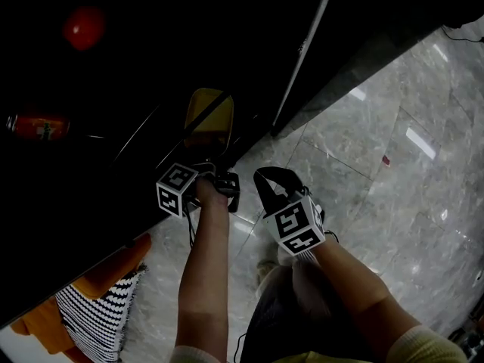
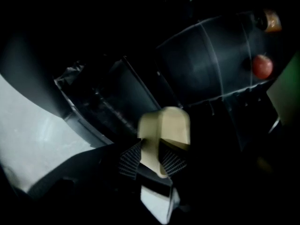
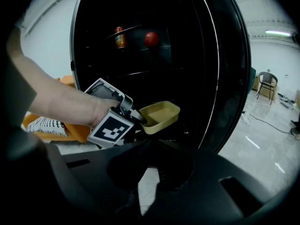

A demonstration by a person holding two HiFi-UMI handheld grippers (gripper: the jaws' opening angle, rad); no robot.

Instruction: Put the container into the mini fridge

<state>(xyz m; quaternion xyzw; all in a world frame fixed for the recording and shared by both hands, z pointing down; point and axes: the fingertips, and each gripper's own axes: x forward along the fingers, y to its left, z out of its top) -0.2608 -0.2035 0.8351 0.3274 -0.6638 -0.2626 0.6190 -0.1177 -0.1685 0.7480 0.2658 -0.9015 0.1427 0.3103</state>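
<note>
Left tongs (image 2: 151, 157) clamp container (image 2: 166, 125) at fridge (image 3: 187, 55) (right tongs (image 3: 150, 144) closed), above marble floor (image 1: 393, 172).

A polished grey marble floor (image 1: 393, 150) runs off to the right, catching pale reflections of the lights. Near left, a black-and-white striped cushion (image 1: 94, 320) leans on orange upholstery (image 1: 113, 267). Far right, a chair (image 3: 268, 84) stands by a white wall (image 3: 281, 60) under a ceiling strip light (image 3: 277, 33). A cable (image 3: 263, 120) trails across the floor.

Dim, underexposed fridge interior (image 3: 154, 55); ceiling light glares off the marble floor (image 1: 393, 165); left gripper view blurred, edges fisheye-warped.
</note>
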